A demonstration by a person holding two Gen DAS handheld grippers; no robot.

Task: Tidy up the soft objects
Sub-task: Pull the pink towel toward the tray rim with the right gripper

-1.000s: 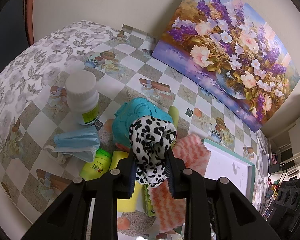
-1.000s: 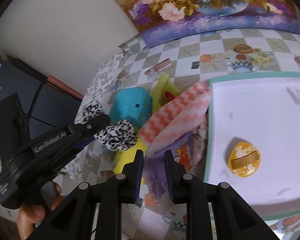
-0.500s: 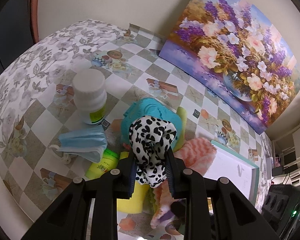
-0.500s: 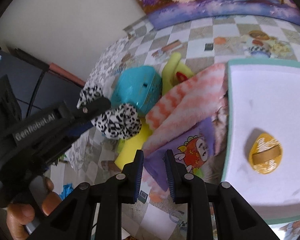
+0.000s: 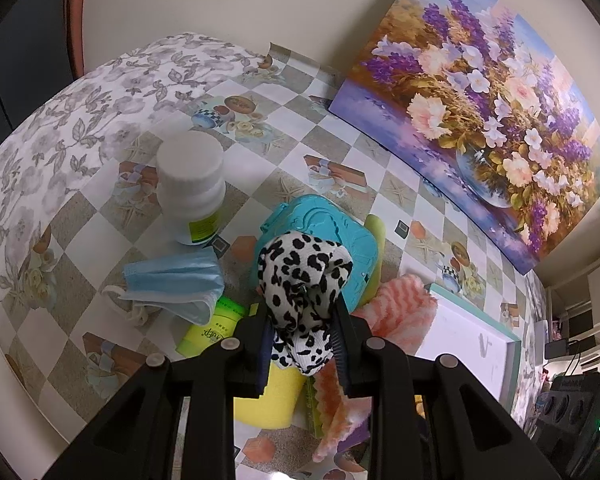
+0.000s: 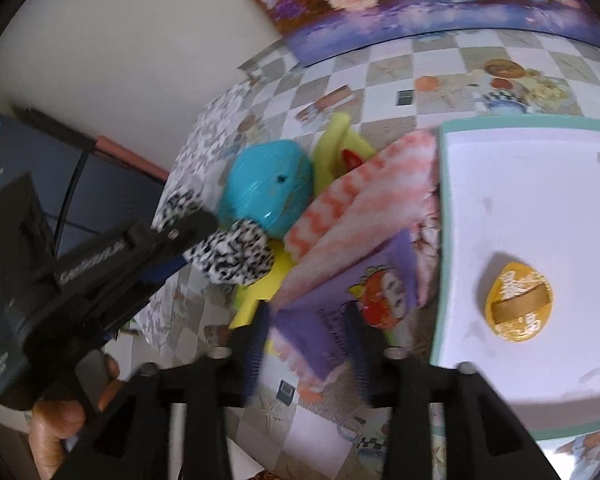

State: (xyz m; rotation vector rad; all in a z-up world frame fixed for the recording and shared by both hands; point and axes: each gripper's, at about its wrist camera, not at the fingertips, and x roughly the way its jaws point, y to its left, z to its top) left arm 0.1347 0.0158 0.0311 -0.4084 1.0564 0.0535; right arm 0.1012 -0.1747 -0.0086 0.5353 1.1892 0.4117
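Left wrist view: left gripper tilts downward, clamping spotted cloth.

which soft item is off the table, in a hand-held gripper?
The black-and-white spotted cloth, clamped in the left hand-held gripper; the orange-striped towel lies on the table.

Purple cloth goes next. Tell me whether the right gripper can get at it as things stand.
Probably yes: the right gripper, opening, has the purple cloth right between its fingers, its near edge uncovered; only the pink striped cloth overlaps its far side.
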